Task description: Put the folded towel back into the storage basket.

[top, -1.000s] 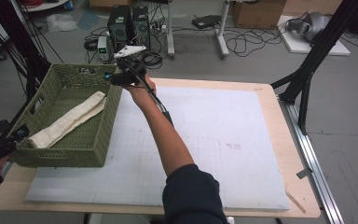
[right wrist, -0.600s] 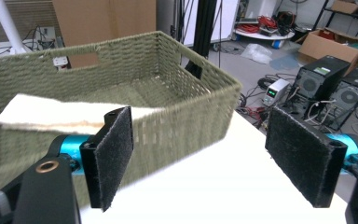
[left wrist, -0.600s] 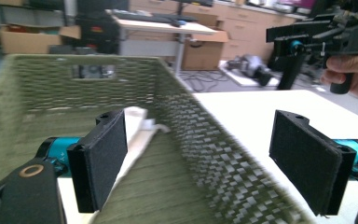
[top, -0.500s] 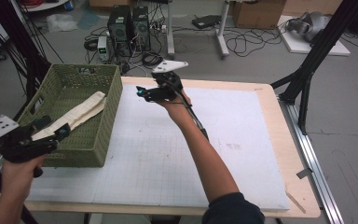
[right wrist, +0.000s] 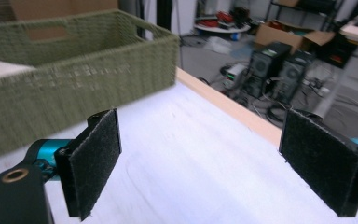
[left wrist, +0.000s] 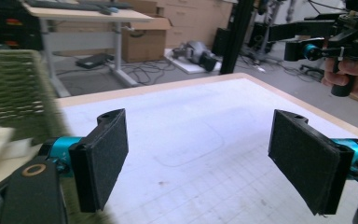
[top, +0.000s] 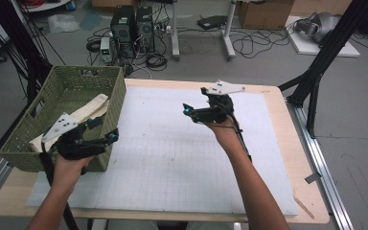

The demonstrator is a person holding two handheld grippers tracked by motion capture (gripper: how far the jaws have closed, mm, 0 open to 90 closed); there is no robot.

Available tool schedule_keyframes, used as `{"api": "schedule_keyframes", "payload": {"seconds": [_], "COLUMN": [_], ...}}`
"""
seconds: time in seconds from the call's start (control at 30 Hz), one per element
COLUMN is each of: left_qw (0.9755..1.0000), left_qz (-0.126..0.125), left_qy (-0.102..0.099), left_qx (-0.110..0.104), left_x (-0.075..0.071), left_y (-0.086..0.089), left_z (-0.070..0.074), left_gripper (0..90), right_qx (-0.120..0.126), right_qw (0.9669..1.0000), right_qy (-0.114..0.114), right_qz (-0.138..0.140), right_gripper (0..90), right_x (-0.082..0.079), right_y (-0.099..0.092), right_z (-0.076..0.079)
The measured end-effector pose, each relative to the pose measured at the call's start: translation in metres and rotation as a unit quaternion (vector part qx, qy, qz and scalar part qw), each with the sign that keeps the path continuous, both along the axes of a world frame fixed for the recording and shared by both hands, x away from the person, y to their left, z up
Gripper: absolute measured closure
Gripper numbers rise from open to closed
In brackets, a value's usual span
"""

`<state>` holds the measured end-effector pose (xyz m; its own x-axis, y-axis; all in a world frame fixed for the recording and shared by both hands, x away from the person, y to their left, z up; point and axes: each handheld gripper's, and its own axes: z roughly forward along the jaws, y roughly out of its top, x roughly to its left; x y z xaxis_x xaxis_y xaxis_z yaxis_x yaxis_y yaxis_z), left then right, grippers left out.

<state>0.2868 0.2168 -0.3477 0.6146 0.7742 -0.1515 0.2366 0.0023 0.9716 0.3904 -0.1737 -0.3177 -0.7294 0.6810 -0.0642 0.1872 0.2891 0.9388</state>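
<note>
1. Left gripper (top: 106, 130): fingers (left wrist: 103, 158) stand wide apart with nothing between them. It is held just off the near right corner of the green woven basket (top: 62, 91), above the white mat (top: 172, 163).
2. Right gripper (top: 188, 111): fingers (right wrist: 95, 156) wide, having just been opening, with nothing between them. It hovers over the far middle of the mat, its fingers pointing toward the basket and well apart from it.
3. The left gripper view shows the right gripper up at its right edge, held in a hand (left wrist: 354, 79).
4. Cream folded cloth (top: 88, 109): lies inside the basket, leaning along its right wall, touched by neither gripper.
5. Basket: stands on the left end of the desk (top: 273, 96), partly on the mat's left edge.
6. Beyond the desk, computer towers (top: 132, 24) and loose cables rest on the floor.
</note>
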Motion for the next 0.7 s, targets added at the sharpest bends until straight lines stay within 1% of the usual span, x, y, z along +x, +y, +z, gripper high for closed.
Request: {"api": "schedule_keyframes", "payload": {"seconds": [0.1, 0.2, 0.23, 0.3, 0.33, 0.37, 0.4, 0.43, 0.5, 0.57, 0.7], "left_qw": [0.9998, 0.9994, 0.9993, 0.999, 0.9987, 0.9985, 0.9982, 0.998, 0.9974, 0.997, 0.9967], "left_qz": [-0.018, -0.034, -0.038, -0.045, -0.05, -0.054, -0.058, -0.06, -0.068, -0.071, -0.075], "left_qy": [0.0, -0.001, -0.002, 0.001, 0.004, 0.007, 0.011, 0.012, 0.015, 0.017, 0.016], "left_qx": [0.0, 0.006, 0.005, 0.006, 0.006, 0.007, 0.009, 0.014, 0.021, 0.025, 0.028], "left_x": [0.003, 0.005, 0.006, 0.007, 0.007, 0.008, 0.008, 0.008, 0.008, 0.008, 0.007], "left_y": [-0.016, -0.031, -0.036, -0.045, -0.049, -0.053, -0.057, -0.06, -0.066, -0.069, -0.073], "left_z": [-0.004, -0.01, -0.013, -0.019, -0.023, -0.026, -0.03, -0.033, -0.038, -0.043, -0.05], "left_gripper": [20.6, 21.0, 21.0, 21.0, 21.0, 21.0, 21.0, 21.0, 21.1, 21.1, 21.1], "right_qx": [-0.006, -0.024, -0.027, -0.039, -0.044, -0.045, -0.042, -0.037, -0.027, -0.023, -0.029], "right_qw": [0.9998, 0.9991, 0.9988, 0.9981, 0.9975, 0.9972, 0.9969, 0.9967, 0.9959, 0.995, 0.9934], "right_qy": [-0.001, -0.011, -0.012, -0.011, -0.018, -0.011, -0.01, -0.003, 0.002, 0.006, 0.011], "right_qz": [-0.018, -0.033, -0.039, -0.047, -0.052, -0.058, -0.065, -0.073, -0.087, -0.097, -0.11], "right_gripper": [12.1, 12.0, 11.9, 11.9, 11.9, 11.8, 11.4, 11.3, 11.3, 11.2, 11.3], "right_x": [-0.013, -0.03, -0.037, -0.049, -0.053, -0.059, -0.064, -0.068, -0.077, -0.085, -0.098], "right_y": [-0.021, -0.04, -0.047, -0.059, -0.065, -0.071, -0.077, -0.083, -0.093, -0.101, -0.11], "right_z": [-0.007, -0.013, -0.016, -0.024, -0.028, -0.032, -0.037, -0.041, -0.049, -0.057, -0.071]}}
